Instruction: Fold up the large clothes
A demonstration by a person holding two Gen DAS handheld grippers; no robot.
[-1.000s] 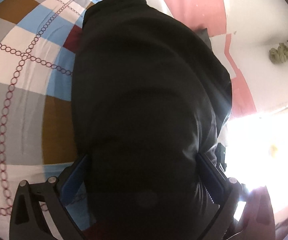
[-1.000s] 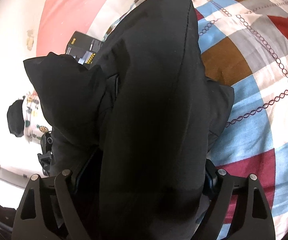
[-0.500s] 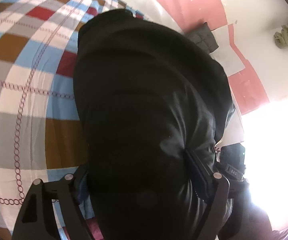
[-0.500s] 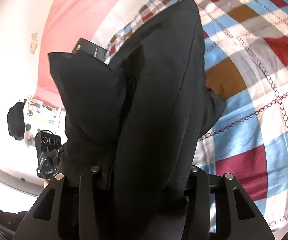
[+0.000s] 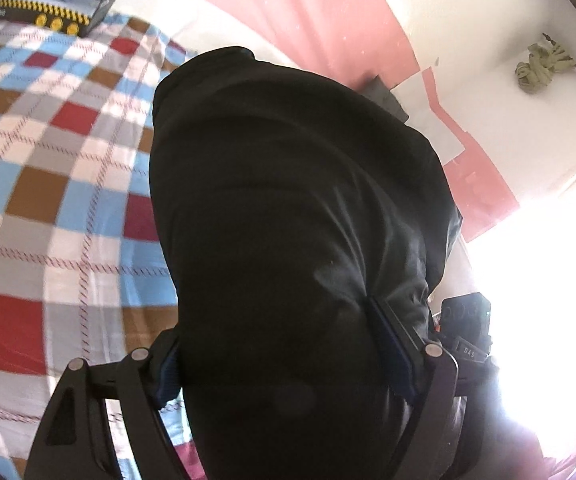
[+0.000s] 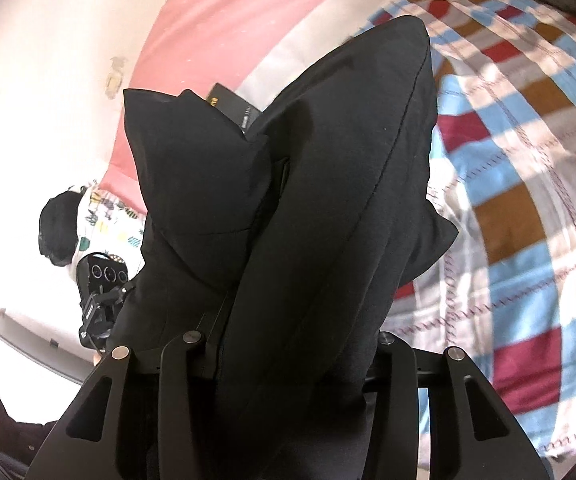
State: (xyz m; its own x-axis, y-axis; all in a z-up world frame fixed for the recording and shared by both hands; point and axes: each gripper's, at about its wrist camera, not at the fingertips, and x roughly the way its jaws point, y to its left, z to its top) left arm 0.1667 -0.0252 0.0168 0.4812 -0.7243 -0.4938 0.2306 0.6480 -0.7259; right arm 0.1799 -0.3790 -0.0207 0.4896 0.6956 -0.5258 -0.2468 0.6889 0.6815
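Black garment (image 5: 296, 220), bunched, is pinched in the left hand-held gripper (image 5: 288, 356) and, more narrowly, in the right hand-held gripper (image 6: 292, 344), both having just closed on it; it hangs above the bed's checked sheet (image 5: 67, 208) beside a pink wall (image 6: 223, 8).

left gripper (image 5: 283, 356): matte black frame, triangular cut-outs, round silver screw heads at the pivots, blue pads inside the jaws | right gripper (image 6: 288, 344): same black frame, slotted cut-outs, four silver screws in a row | camera block (image 6: 101, 276) left of right gripper: black, round lenses, white lettering too small to read
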